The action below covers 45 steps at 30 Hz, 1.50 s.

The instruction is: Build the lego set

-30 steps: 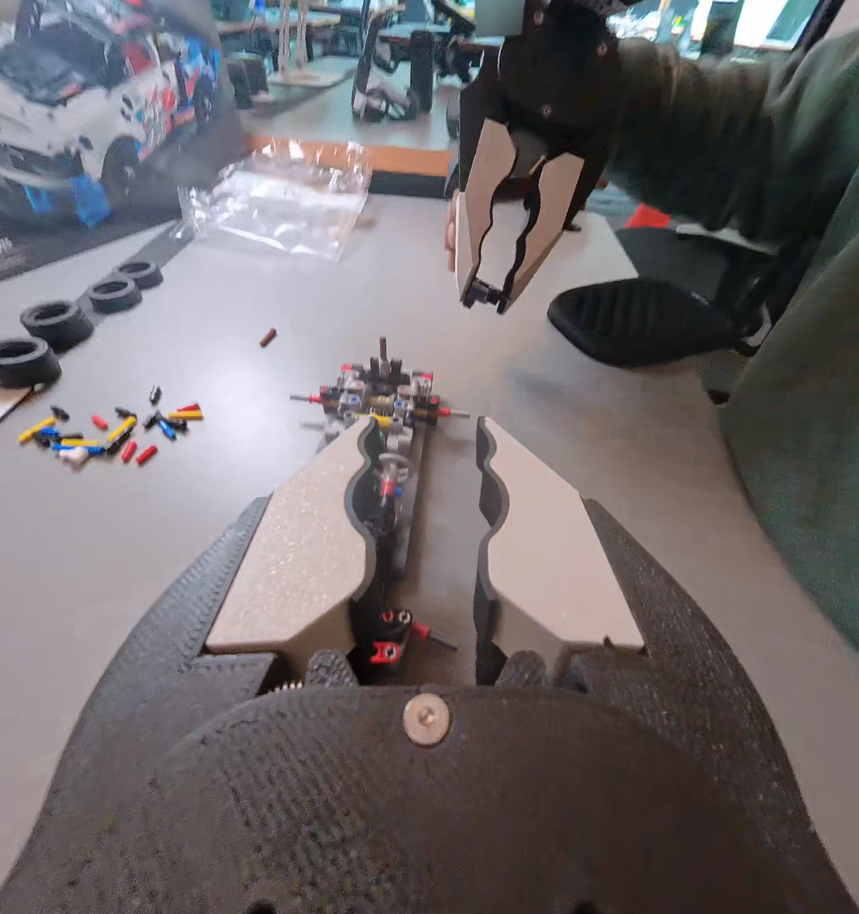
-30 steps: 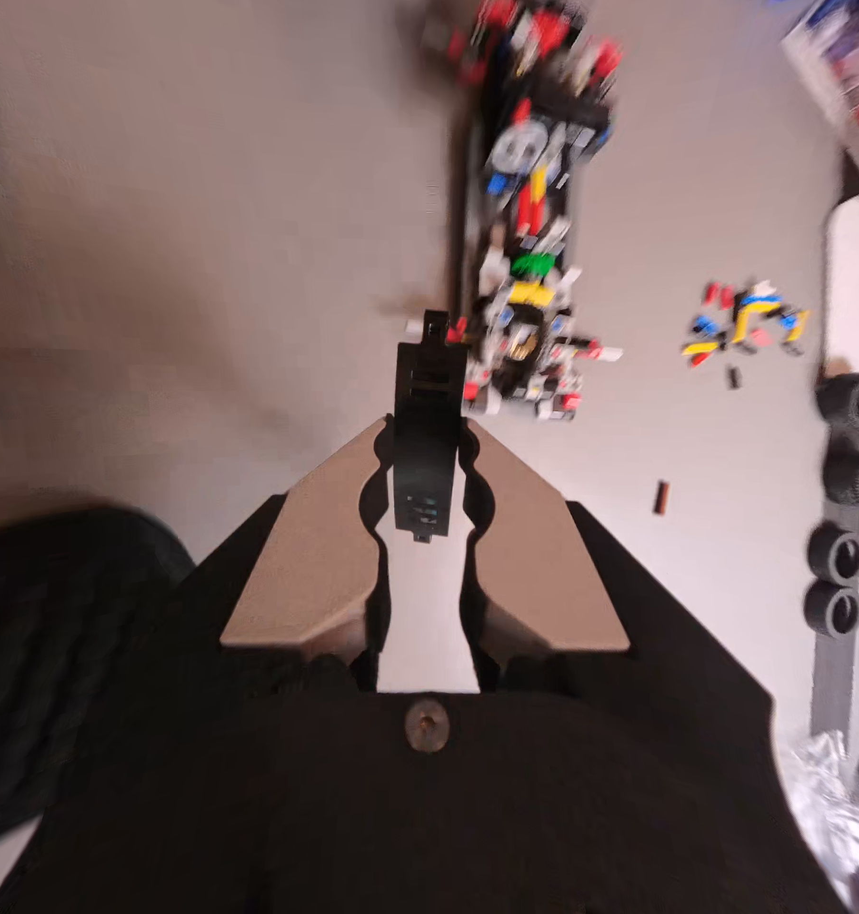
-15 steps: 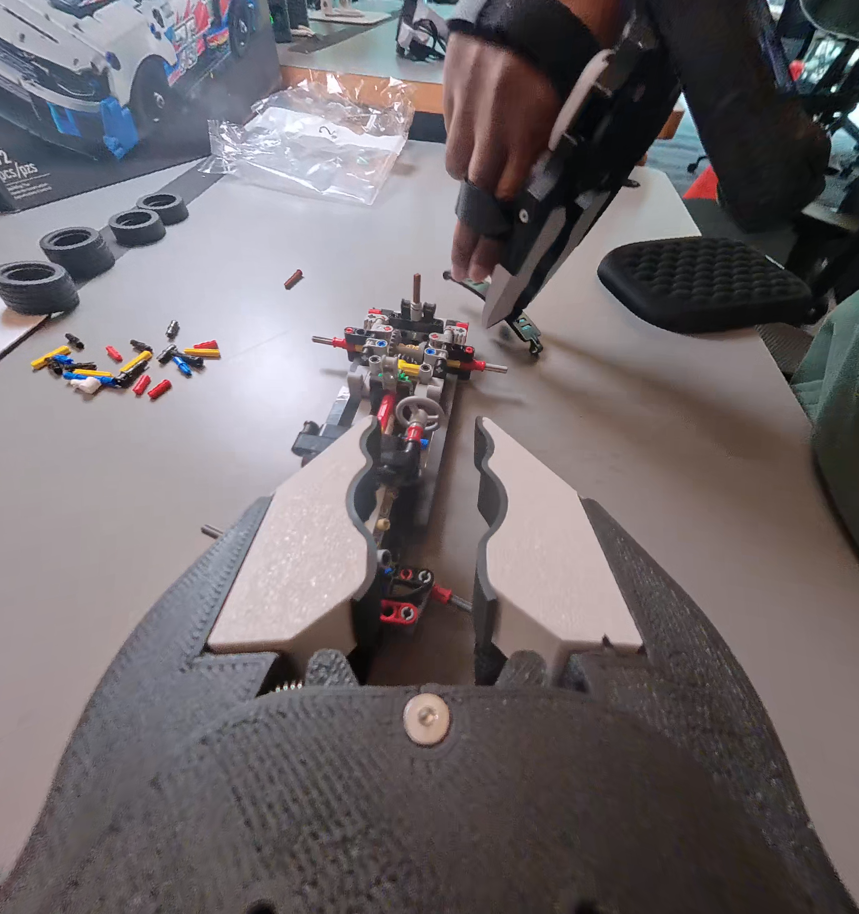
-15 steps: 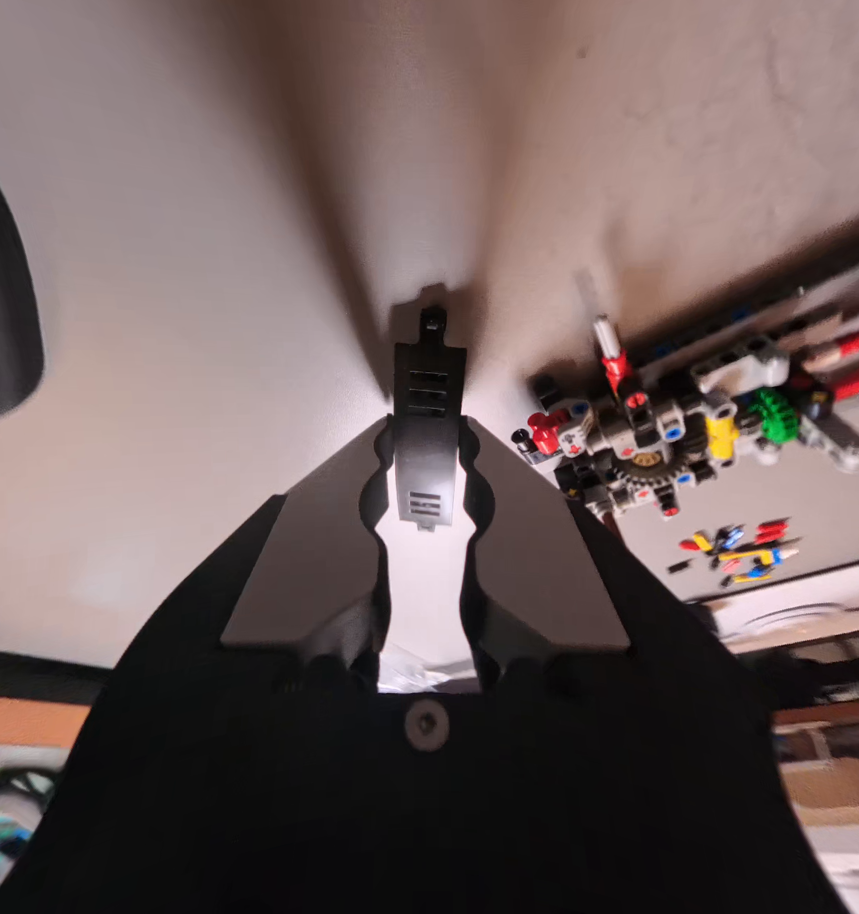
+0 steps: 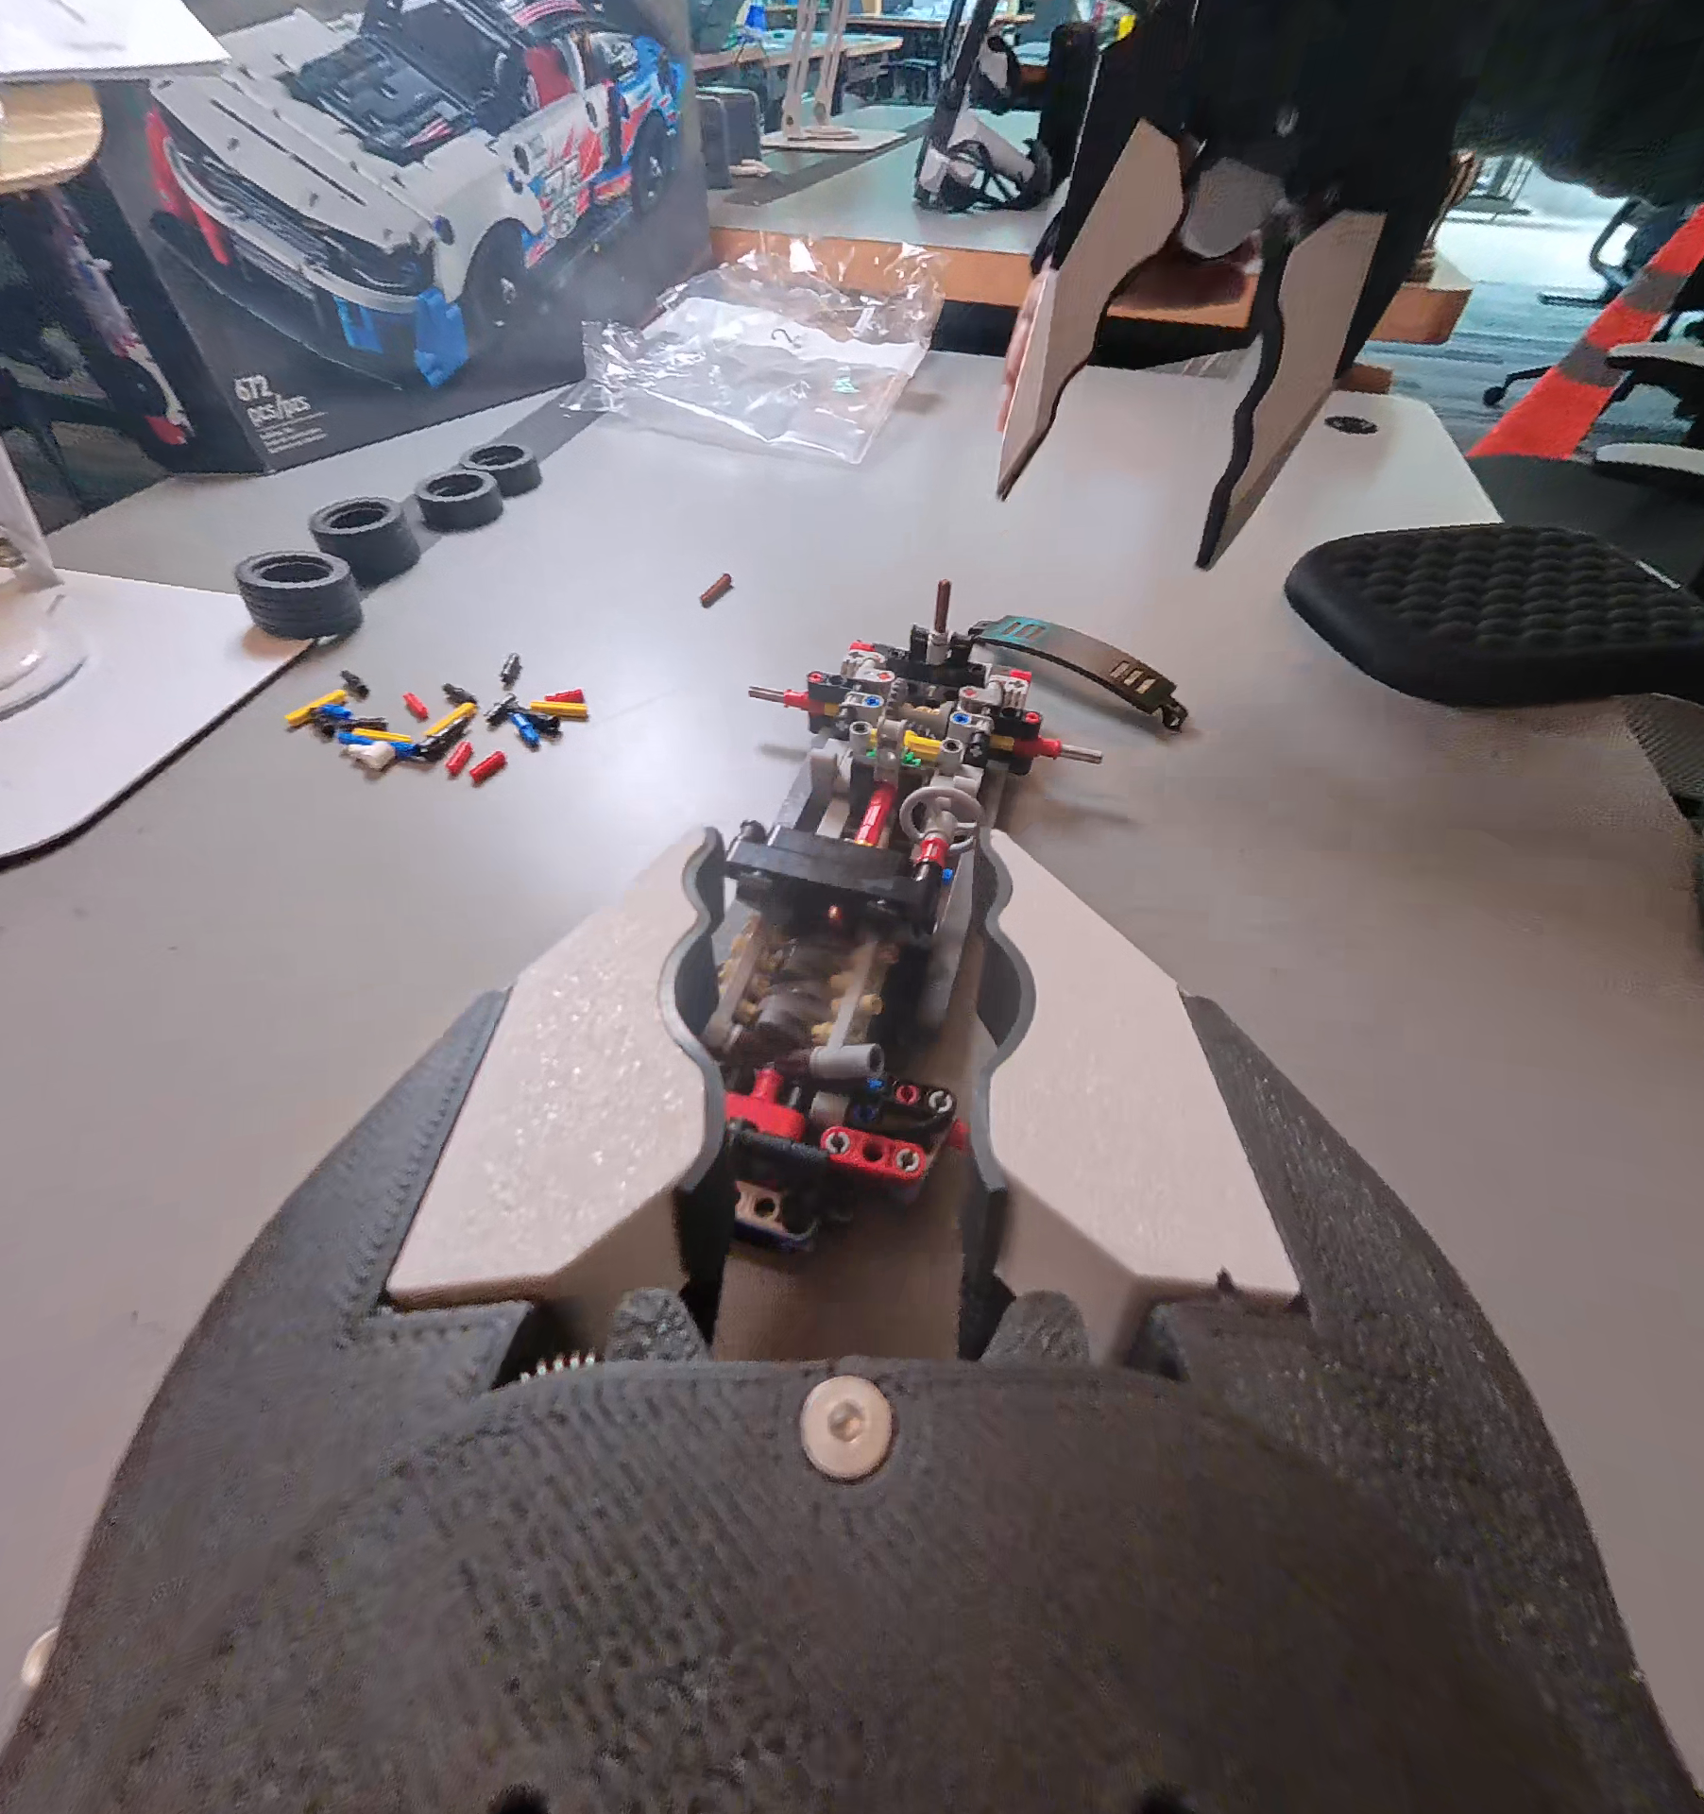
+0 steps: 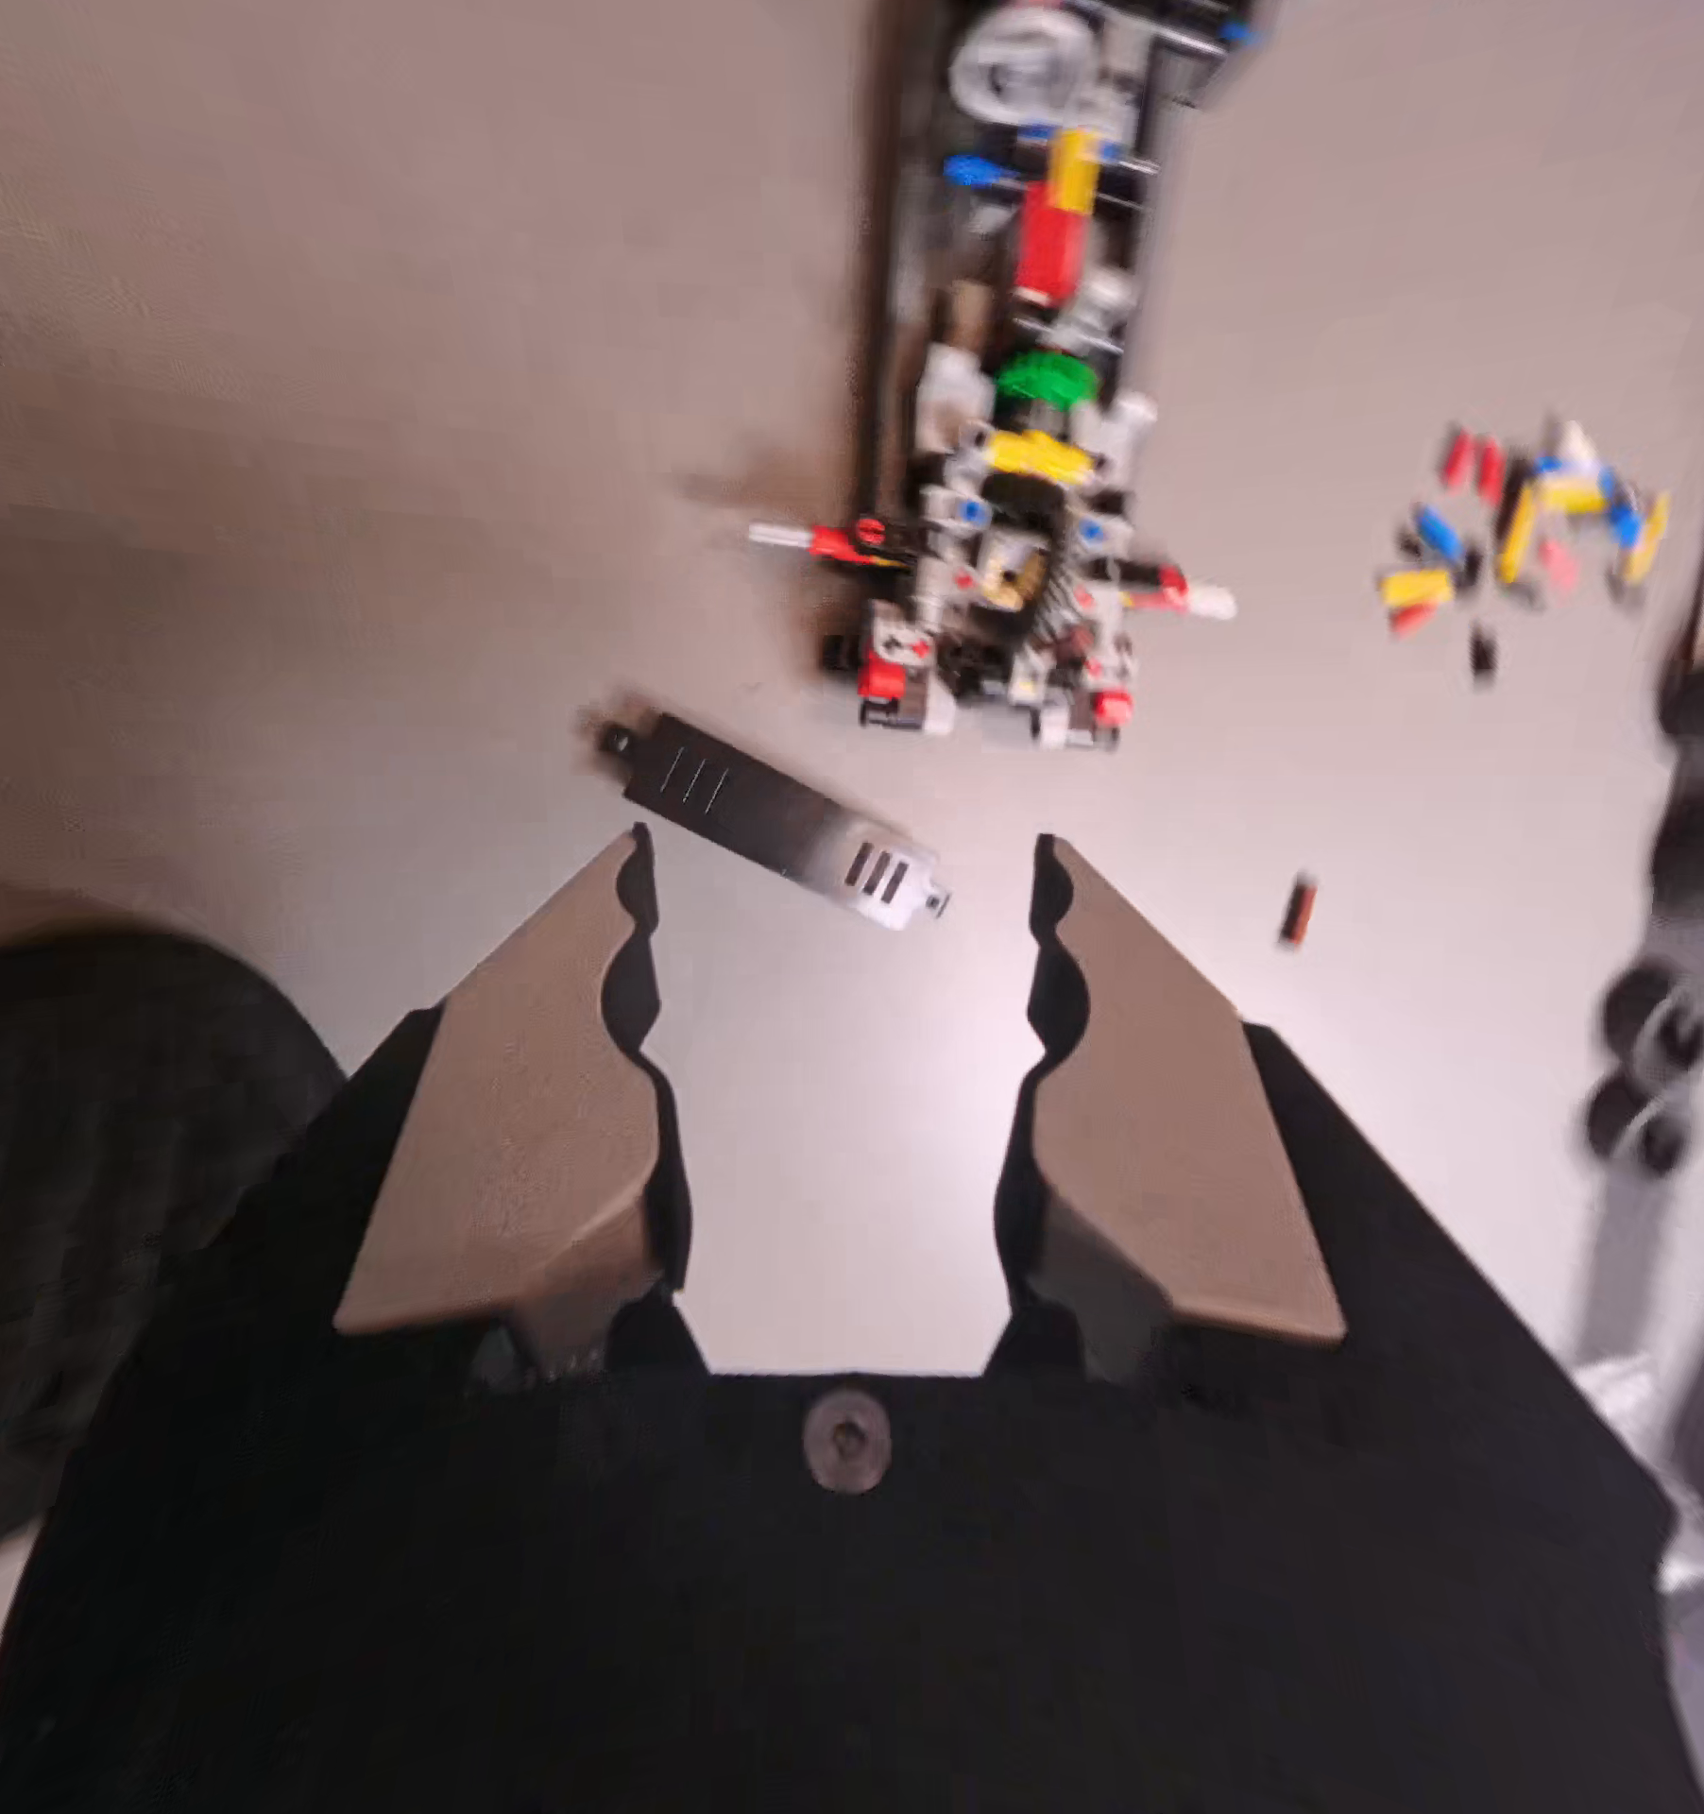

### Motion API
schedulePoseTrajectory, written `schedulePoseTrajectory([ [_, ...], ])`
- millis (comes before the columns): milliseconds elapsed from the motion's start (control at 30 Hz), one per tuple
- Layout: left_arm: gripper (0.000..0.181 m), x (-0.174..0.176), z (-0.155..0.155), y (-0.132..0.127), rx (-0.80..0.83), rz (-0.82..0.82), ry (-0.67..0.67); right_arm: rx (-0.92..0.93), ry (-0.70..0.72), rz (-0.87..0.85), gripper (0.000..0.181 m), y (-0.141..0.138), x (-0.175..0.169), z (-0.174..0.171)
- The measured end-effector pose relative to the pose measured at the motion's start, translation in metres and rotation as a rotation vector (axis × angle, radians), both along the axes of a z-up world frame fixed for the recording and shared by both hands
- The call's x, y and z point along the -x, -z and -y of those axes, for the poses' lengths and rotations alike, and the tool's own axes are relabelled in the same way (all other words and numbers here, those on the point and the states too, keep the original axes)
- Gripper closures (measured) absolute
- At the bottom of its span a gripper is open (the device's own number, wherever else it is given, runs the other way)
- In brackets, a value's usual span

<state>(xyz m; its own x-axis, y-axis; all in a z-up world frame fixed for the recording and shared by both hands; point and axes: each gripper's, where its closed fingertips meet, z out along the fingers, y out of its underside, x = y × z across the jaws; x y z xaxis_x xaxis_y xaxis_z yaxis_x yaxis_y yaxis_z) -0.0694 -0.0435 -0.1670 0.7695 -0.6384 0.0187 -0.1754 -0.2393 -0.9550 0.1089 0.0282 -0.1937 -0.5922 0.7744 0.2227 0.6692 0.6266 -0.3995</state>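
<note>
Two grippers in play: the right gripper point(image 6: 838, 854) hangs empty, jaws wide, above the grey table point(image 6: 338, 393). Just beyond its fingertips, mid-frame, lies the black slotted panel point(image 6: 779, 825), flat, glossy, long axis slanting from upper left to lower right, so a grab likely needs a wrist turn. Beside it sits the knobbly, many-coloured chassis point(image 5: 887, 785), its near end straddled by the left gripper point(image 5: 848, 854); contact there I cannot tell.
</note>
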Motion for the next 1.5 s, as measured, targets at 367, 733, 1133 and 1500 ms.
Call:
schedulePoseTrajectory([
  [367,0.108,0.0,-0.002,0.034,0.083,-0.182,-0.009,0.307,0.552,-0.14,0.084,0.046,-0.023,0.005],
  [733,0.1,0.004,0.008,0.045,0.143,-0.226,0.003,0.194,0.148,0.077,0.086,0.062,-0.004,0.007],
  [1133,0.109,0.013,0.003,0.059,0.149,-0.263,-0.025,0.377,0.173,-0.067,0.089,0.022,-0.001,-0.003],
  [1500,0.125,0.018,0.0,0.057,0.12,-0.266,-0.059,0.19,0.394,-0.16,0.14,0.04,0.062,-0.151],
])
